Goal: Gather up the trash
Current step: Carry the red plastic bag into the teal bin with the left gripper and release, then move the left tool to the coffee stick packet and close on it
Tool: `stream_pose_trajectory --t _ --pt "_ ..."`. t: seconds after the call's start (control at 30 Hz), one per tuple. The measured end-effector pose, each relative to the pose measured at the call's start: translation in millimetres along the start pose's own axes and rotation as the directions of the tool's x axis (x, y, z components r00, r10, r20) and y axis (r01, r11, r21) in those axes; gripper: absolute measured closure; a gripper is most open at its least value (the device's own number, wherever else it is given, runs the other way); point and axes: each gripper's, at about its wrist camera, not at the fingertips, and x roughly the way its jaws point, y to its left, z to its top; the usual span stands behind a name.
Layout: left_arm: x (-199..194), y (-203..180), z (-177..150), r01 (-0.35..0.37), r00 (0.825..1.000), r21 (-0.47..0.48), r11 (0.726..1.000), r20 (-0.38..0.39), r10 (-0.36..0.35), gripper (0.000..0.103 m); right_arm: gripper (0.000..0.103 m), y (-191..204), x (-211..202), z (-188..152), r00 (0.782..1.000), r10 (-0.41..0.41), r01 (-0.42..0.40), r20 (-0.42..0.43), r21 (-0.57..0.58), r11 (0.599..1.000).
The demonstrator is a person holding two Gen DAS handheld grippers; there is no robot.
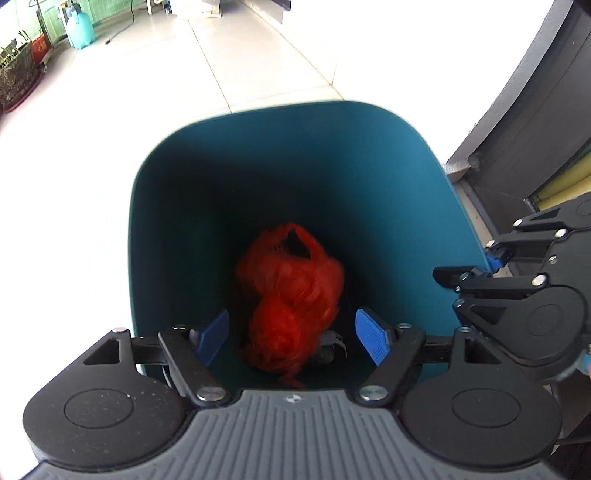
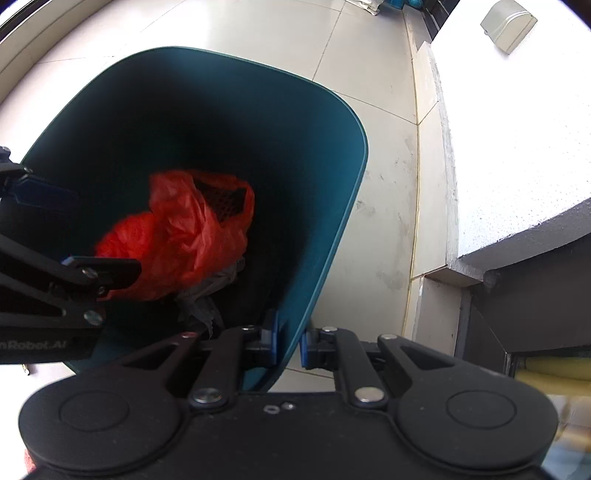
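Note:
A teal trash bin stands on the tiled floor, and I look down into it. A crumpled red plastic bag lies at its bottom, with grey trash beside it. My left gripper is open above the bin's mouth, its blue pads apart on either side of the bag, empty. The bin and the red bag also show in the right wrist view. My right gripper is shut on the bin's right rim, one pad inside, one outside.
Pale floor tiles surround the bin. A dark cabinet stands at the right. A white ledge rises to the right of the bin. A teal gas cylinder and plants stand far left.

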Motion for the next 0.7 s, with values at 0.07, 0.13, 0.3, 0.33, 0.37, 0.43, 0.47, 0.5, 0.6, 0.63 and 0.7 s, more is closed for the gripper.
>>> stream_pose_trajectory --t 0.07,0.13,0.3,0.33,0.37,0.43,0.47,0.5,0.6,0.63,0.7 --pt "-9.5 2.2 -0.9 0.009 1.000 -0.005 1.000 0.019 -0.009 0.027 0.093 -0.6 -0.1 0.4 1.000 0.003 -0.003 0.000 0.003 1.000" --pt "-22.3 7.7 -4.1 0.021 0.999 -0.006 1.000 0.042 -0.020 0.027 0.093 -0.7 0.1 0.9 1.000 0.004 -0.004 -0.002 0.001 1.000" --pt "-51.3 31.9 -17.9 0.022 0.995 -0.048 0.999 0.094 -0.017 0.027 0.093 -3.8 3.6 2.5 1.000 -0.001 0.001 -0.011 0.006 1.000" --pt "-55.6 36.0 -23.5 0.014 0.995 -0.059 0.998 0.102 -0.007 0.027 0.093 -4.3 4.4 2.6 1.000 -0.002 0.002 -0.012 0.007 1.000" --pt "-59.8 40.2 -28.7 0.001 0.994 -0.068 0.998 0.109 0.006 0.027 0.093 -4.7 5.2 2.8 1.000 -0.002 0.002 -0.014 0.009 1.000" --pt "-70.6 55.6 -31.8 -0.031 0.991 -0.090 0.996 0.124 0.042 0.027 0.093 -5.1 6.2 3.2 1.000 -0.002 0.002 -0.017 0.010 1.000" --pt "-75.1 61.9 -34.9 -0.046 0.990 -0.101 0.994 0.130 0.059 0.027 0.093 -5.9 7.0 3.3 1.000 -0.001 0.001 -0.018 0.010 1.000" --pt "-79.0 67.9 -39.1 -0.057 0.988 -0.115 0.992 0.136 0.073 0.027 0.093 -4.5 6.0 3.7 1.000 -0.001 0.002 -0.019 0.010 1.000" --pt "-85.8 85.2 -51.8 -0.066 0.986 -0.152 0.986 0.139 0.087 0.027 0.093 -2.2 4.6 4.3 1.000 -0.003 0.004 -0.021 0.006 1.000" --pt "-89.0 93.1 -57.2 -0.068 0.986 -0.167 0.984 0.140 0.092 0.027 0.093 -1.9 4.4 4.3 1.000 -0.003 0.004 -0.022 0.005 1.000" --pt "-94.0 106.0 -66.0 -0.080 0.984 -0.194 0.978 0.139 0.108 0.027 0.093 -1.5 4.1 4.4 1.000 -0.004 0.004 -0.024 0.004 1.000"
